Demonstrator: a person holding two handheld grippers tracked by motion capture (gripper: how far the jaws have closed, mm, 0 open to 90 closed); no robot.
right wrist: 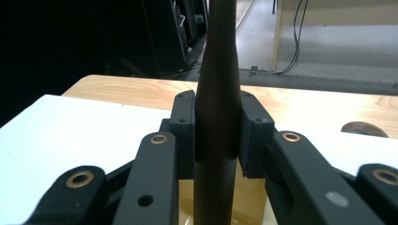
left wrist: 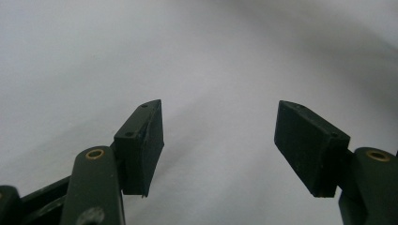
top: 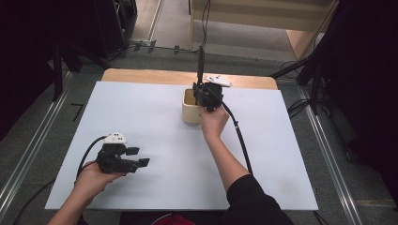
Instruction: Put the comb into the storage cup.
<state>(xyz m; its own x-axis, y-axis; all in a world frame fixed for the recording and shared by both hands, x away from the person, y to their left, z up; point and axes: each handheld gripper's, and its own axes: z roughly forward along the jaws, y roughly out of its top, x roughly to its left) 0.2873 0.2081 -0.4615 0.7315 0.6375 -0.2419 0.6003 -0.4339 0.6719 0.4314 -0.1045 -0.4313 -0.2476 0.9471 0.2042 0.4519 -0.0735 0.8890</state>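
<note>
Dark handle (right wrist: pixel 217 93) stands upright over the cream cup (top: pixel 190 111); clamped.

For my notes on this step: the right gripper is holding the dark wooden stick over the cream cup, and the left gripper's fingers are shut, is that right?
Not quite: the left gripper has its fingers open, as the left gripper view shows; the right gripper does hold the dark wooden stick over the cream cup.

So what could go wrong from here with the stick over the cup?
1. The right gripper clamps the dark stick upright above the cream cup; lowered off-centre, its lower end could catch the rim and tip the cup.
2. The grip sits low on a tall stick, so it may pivot between the pads.
3. The left gripper rests open, well away from the cup, so nothing steadies the cup.
</note>
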